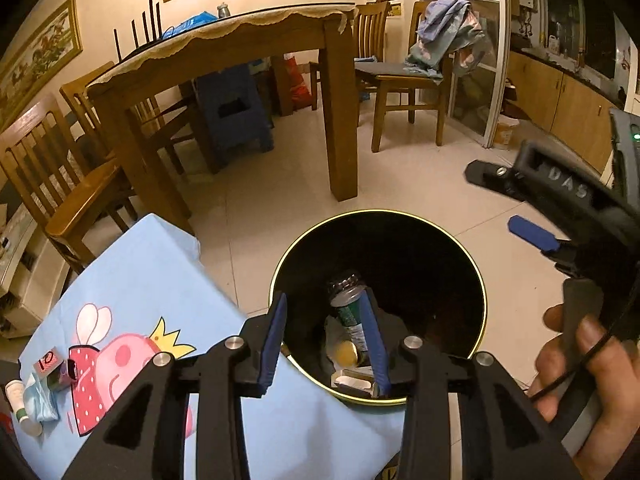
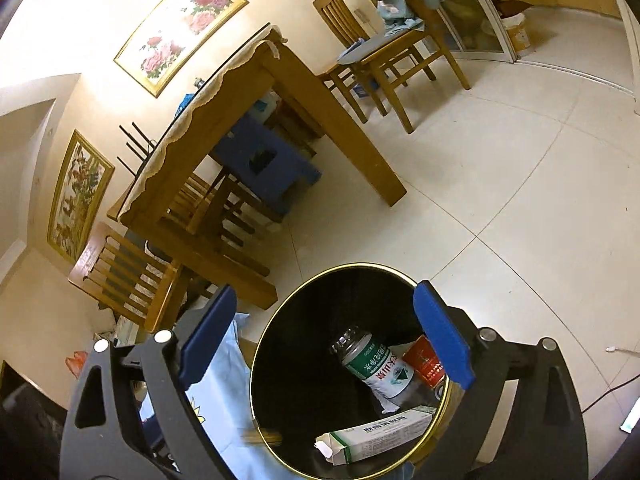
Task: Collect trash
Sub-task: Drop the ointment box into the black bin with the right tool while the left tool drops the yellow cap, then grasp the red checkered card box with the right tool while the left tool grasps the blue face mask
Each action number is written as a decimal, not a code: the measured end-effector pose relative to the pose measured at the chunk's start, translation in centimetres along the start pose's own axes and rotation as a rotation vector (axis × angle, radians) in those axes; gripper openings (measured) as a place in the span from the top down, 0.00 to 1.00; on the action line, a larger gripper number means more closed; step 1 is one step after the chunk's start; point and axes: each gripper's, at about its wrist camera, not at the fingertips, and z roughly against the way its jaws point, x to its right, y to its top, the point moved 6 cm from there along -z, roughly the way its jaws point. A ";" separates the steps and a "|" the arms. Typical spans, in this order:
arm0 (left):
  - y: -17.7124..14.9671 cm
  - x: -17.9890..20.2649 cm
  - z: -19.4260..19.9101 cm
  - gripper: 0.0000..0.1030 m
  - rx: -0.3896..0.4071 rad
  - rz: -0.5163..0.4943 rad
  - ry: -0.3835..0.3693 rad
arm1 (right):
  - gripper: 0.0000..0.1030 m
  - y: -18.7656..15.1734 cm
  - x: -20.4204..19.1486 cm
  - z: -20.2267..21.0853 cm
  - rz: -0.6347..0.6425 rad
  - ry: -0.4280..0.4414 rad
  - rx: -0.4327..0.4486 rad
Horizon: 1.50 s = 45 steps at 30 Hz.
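A black trash bin with a gold rim point(image 1: 460, 248) point(image 2: 276, 312) stands on the floor beside a low table with a blue cartoon cloth point(image 1: 152, 280). Inside lie a green-labelled plastic bottle point(image 1: 347, 300) point(image 2: 378, 366), a white and green carton point(image 2: 376, 434) and a red pack point(image 2: 424, 362). My left gripper point(image 1: 324, 344) is open and empty over the bin's near rim. My right gripper point(image 2: 326, 344) is open and empty above the bin; it also shows at the right of the left wrist view point(image 1: 560, 208). A small patterned box point(image 1: 50, 364), a white tube point(image 1: 18, 400) and a blue wrapper point(image 1: 40, 400) lie on the cloth's left edge.
A wooden dining table point(image 1: 224, 52) point(image 2: 224, 128) with chairs point(image 1: 400, 80) and a blue stool point(image 1: 236, 116) stands behind the bin. Tiled floor point(image 2: 500, 200) spreads to the right. Kitchen cabinets point(image 1: 560, 96) line the far right.
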 end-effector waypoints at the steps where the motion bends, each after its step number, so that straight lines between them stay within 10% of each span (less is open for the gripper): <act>1: -0.1 -0.1 0.0 0.65 -0.001 0.002 -0.002 | 0.13 0.0 0.0 -0.1 0.003 -0.002 -0.002; 16: -10.1 -8.2 3.2 0.47 -0.089 0.098 0.054 | 0.10 -5.3 -8.9 -3.1 0.381 0.067 -0.144; 31: -25.4 -30.0 14.0 0.13 -0.063 0.509 0.276 | 0.05 -31.8 -31.5 -3.8 1.082 0.512 -0.665; 37: -26.9 -32.9 15.6 0.08 -0.022 0.619 0.241 | 0.05 -34.8 -41.2 -9.2 1.188 0.450 -0.680; 45: -25.9 -31.9 15.7 0.06 0.008 0.614 0.146 | 0.10 -35.9 -43.1 -18.9 0.993 0.313 -0.849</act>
